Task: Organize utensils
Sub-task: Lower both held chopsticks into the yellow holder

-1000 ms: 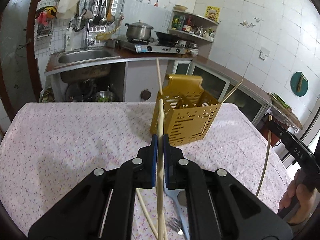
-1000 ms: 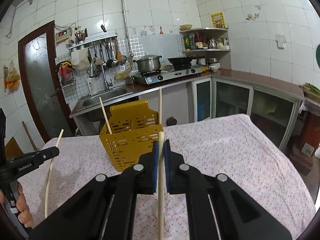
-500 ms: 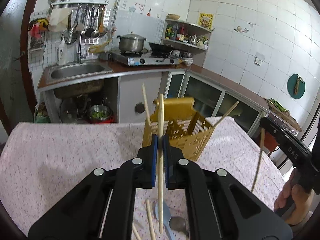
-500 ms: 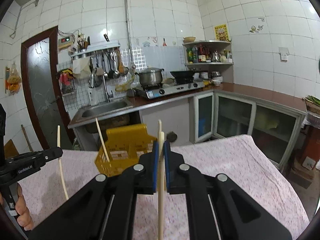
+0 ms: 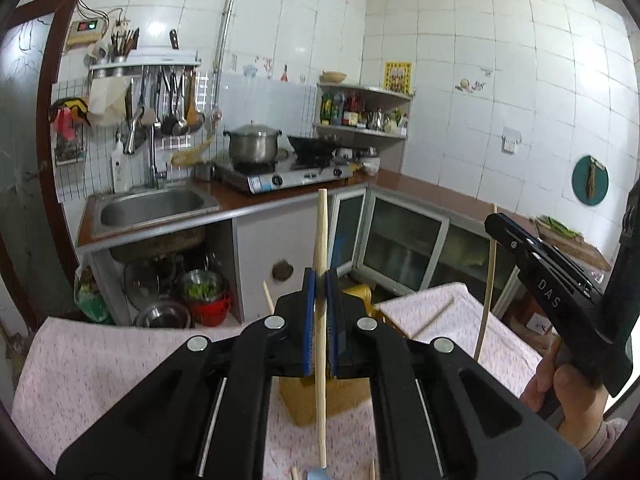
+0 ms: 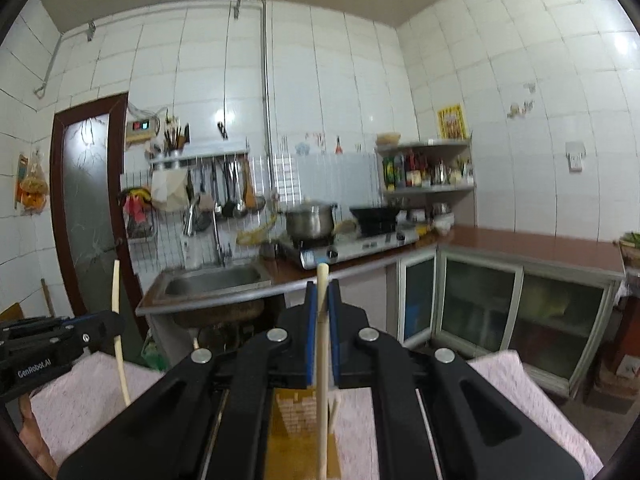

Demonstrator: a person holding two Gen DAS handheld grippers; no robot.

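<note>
The left tongs are clamped on a pale wooden chopstick, pinched a little above its middle so it stands nearly upright with one end poking above the blue pads and the longer part hanging toward the bench in its pink flowered cloth. The right tongs grip a second chopstick in the same way. Both sticks hang over the yellow perforated utensil holder, which sits on the bench largely hidden under the tongs and already carries a few chopsticks leaning out. A chopstick like this is probably very light, stiff and smooth, so weight matters little, but it can swivel or slide between flat pads; a hold near the middle keeps it steadier than one near an end. To drop it cleanly, the lower tip likely needs to be lined up inside a compartment before release. More utensils lie at the near bench edge, including a pale blue piece too cropped to name.
</note>
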